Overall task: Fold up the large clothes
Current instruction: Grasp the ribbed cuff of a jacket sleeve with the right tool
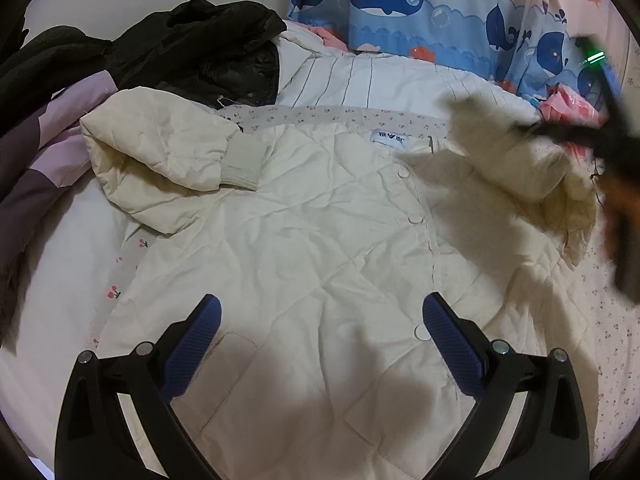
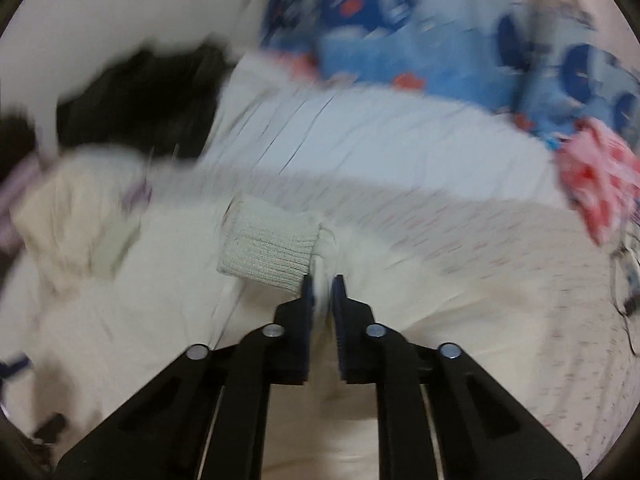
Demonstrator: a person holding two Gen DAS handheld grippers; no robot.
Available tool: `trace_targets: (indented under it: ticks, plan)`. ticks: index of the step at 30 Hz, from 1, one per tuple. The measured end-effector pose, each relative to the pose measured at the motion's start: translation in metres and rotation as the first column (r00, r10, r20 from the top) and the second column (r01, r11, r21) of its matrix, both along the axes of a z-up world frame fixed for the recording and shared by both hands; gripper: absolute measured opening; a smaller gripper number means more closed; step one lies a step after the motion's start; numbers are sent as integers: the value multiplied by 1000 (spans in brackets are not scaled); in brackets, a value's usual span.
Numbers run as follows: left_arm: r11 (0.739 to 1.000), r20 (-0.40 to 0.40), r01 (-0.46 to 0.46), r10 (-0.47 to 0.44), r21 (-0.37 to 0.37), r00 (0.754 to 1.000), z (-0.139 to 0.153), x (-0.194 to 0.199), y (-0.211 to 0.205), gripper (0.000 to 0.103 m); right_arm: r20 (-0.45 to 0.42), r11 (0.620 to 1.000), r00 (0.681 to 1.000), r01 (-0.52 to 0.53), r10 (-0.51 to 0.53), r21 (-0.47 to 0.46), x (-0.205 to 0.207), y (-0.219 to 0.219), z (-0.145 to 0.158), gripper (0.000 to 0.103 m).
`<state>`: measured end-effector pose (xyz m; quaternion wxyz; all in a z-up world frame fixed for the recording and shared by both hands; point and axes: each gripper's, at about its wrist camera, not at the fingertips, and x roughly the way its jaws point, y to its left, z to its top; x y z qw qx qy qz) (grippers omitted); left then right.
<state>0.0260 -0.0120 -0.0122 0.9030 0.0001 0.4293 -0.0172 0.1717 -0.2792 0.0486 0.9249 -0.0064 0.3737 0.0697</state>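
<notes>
A cream quilted jacket (image 1: 304, 240) lies spread front-up on the bed, its snaps running down the middle. Its left sleeve (image 1: 160, 152) is folded in over the chest, ribbed cuff (image 1: 244, 164) pointing right. My left gripper (image 1: 322, 320) hovers open just above the jacket's lower front, nothing between its blue pads. My right gripper (image 2: 322, 280) is shut on the other sleeve, pinching cream fabric right beside its ribbed cuff (image 2: 268, 252). In the left wrist view the right gripper (image 1: 532, 128) is a dark blur at the right, with that sleeve (image 1: 520, 176) lifted under it.
A black jacket (image 1: 200, 48) and a purple-and-grey garment (image 1: 48, 140) are heaped at the back left. A whale-print fabric (image 1: 400, 8) hangs behind, with pink cloth (image 1: 572, 108) at the right. A striped white quilt (image 1: 360, 80) and a floral sheet (image 1: 608, 320) surround the jacket.
</notes>
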Motion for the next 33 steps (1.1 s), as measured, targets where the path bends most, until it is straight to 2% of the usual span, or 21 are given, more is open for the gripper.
trace_targets:
  ticks: [4,7,10,12,13,14,15,16,17,18,19,20,21,22,23,24,26,27,28,29,33]
  plan:
    - [1000,-12,6,-6,21,1000,-6,2,-5,97,102,971,974,186,-202,148,-27,-109,57,1]
    - [999,-21,12,-11,36,1000,-11,4,-9,97,115,899,912,356,-394,256,-58,-204,71,1]
    - [999,-33,15,-13,39,999,-15,5,-11,97,18,776,825,523,-565,353,-90,-300,47,1]
    - [999,-43,16,-15,29,999,-18,7,-11,97,-121,664,750,639,-651,389,-114,-358,10,1]
    - [1000,-50,15,-14,19,999,-19,8,-11,97,-162,633,734,659,-660,407,-125,-370,-2,3]
    - [1000,-60,13,-12,6,998,-21,10,-10,97,-172,631,736,658,-655,412,-134,-373,-10,5]
    - [1000,-67,11,-11,-5,998,-23,11,-9,97,-155,654,751,641,-641,402,-140,-370,-10,6]
    - [1000,-79,9,-11,-26,997,-26,13,-9,97,-132,704,796,588,-590,399,-138,-356,-9,13]
    - [999,-89,7,-11,-42,996,-27,14,-8,97,-132,740,840,530,-527,415,-130,-343,-7,25]
    - [999,-94,7,-12,-52,996,-28,14,-9,97,-143,761,877,472,-460,446,-119,-331,-5,58]
    - [998,-96,9,-15,-59,995,-29,13,-9,97,-126,773,901,423,-416,472,-106,-321,1,67]
    - [998,-94,13,-19,-58,995,-28,13,-10,97,-101,783,918,382,-384,490,-99,-314,7,69]
    - [999,-88,15,-19,-46,996,-28,12,-11,97,-95,789,935,341,-342,512,-85,-305,13,79]
    - [999,-84,14,-17,-33,996,-27,12,-12,97,-134,758,942,328,-307,564,-68,-306,12,82]
    - [1000,-82,12,-14,-24,997,-27,11,-12,97,-173,703,936,344,-305,623,-58,-309,7,82]
    - [1000,-82,10,-12,-20,997,-27,12,-12,97,-235,612,924,378,-303,695,-51,-320,-7,82]
    - [1000,-90,10,-11,-17,996,-29,14,-11,97,-371,325,893,440,-253,837,-45,-340,-52,82]
    - [1000,-98,6,-7,-17,995,-31,15,-11,97,-398,279,886,454,-236,846,-42,-344,-67,82]
    - [1000,-103,4,-7,-22,995,-33,16,-10,97,-401,263,888,452,-227,852,-38,-347,-77,82]
    - [999,-110,8,-11,-31,994,-34,18,-10,97,-418,214,882,461,-218,861,-33,-351,-95,82]
    - [1000,-119,21,-23,-23,993,-38,20,-14,97,-510,-55,841,509,-178,859,-9,-369,-160,82]
